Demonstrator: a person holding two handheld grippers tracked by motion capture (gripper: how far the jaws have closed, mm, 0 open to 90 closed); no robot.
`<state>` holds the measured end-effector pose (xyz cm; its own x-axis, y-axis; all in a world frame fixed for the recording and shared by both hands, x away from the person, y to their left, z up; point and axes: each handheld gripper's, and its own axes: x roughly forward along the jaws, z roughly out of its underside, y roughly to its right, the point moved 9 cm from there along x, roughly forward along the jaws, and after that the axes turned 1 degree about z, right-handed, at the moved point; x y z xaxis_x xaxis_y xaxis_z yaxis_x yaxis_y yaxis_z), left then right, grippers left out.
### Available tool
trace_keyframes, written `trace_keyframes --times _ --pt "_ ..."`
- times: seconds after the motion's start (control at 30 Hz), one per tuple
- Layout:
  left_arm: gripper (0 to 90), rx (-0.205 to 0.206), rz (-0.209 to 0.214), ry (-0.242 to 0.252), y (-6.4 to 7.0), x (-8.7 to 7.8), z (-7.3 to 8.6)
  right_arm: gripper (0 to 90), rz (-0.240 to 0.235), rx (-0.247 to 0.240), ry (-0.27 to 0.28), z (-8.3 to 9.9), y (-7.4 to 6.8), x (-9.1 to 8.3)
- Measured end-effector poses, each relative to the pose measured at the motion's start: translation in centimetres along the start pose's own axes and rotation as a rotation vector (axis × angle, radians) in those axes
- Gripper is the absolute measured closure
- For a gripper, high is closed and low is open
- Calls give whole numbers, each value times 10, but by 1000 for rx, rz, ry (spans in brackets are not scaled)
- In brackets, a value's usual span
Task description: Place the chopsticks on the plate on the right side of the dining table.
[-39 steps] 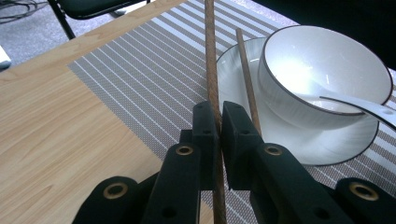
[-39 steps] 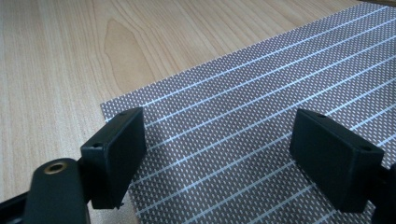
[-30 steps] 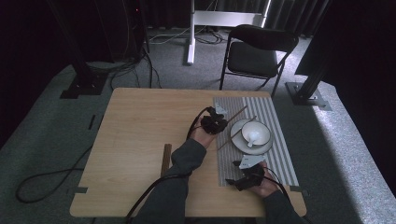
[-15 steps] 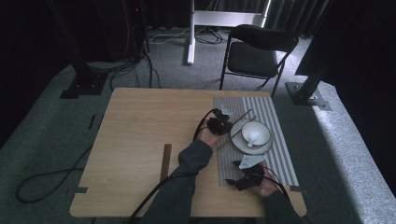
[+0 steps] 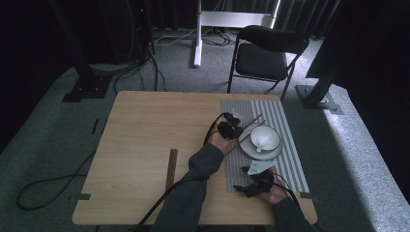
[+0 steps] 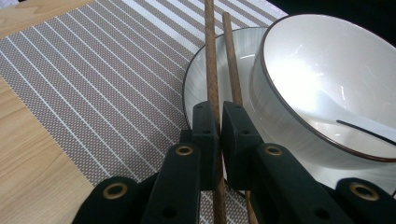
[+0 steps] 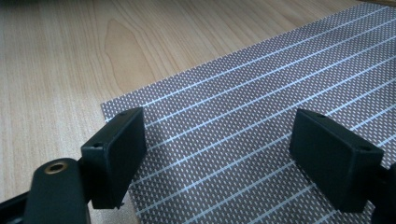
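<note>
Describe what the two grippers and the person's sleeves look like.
Both the left gripper and the right gripper have blocky matte black jaws with brass-coloured eyelets. A grey three-cornered plate tops the right one. Black cables trail back. The sleeves are dark grey.

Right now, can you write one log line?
left gripper: shut on chopstick | right gripper: open above placemat | bowl: on plate

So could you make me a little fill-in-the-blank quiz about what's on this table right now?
1. The left gripper has its jaws shut on one ____ chopstick.
2. The white bowl sits on a white ____.
3. The right gripper hangs over the striped placemat with its jaws ____.
4. Behind the table stands a black ____.

Missing words: wooden; plate; open; chair
</note>
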<state>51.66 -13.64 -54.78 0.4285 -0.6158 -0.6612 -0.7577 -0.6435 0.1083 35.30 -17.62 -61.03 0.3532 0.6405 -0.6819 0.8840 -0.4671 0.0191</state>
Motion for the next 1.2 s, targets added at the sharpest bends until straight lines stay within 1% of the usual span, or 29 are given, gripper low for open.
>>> trace_keyframes --times 0.13,0.37,0.43,0.57,0.8,0.93,1.2 --pt "847 3 8 -3 2 3 0 179 0 0 0 0 0 0" --pt "848 -2 16 -24 5 12 2 179 0 0 0 0 0 0" --pt "848 3 19 -30 6 13 3 178 0 0 0 0 0 0" --pt "848 3 17 -33 7 16 4 179 0 0 0 0 0 0" --pt "848 0 23 -41 7 19 7 179 0 0 0 0 0 0" --pt "847 -11 23 -47 7 19 7 179 0 0 0 0 0 0" --pt "843 -17 33 -42 7 19 7 179 0 0 0 0 0 0"
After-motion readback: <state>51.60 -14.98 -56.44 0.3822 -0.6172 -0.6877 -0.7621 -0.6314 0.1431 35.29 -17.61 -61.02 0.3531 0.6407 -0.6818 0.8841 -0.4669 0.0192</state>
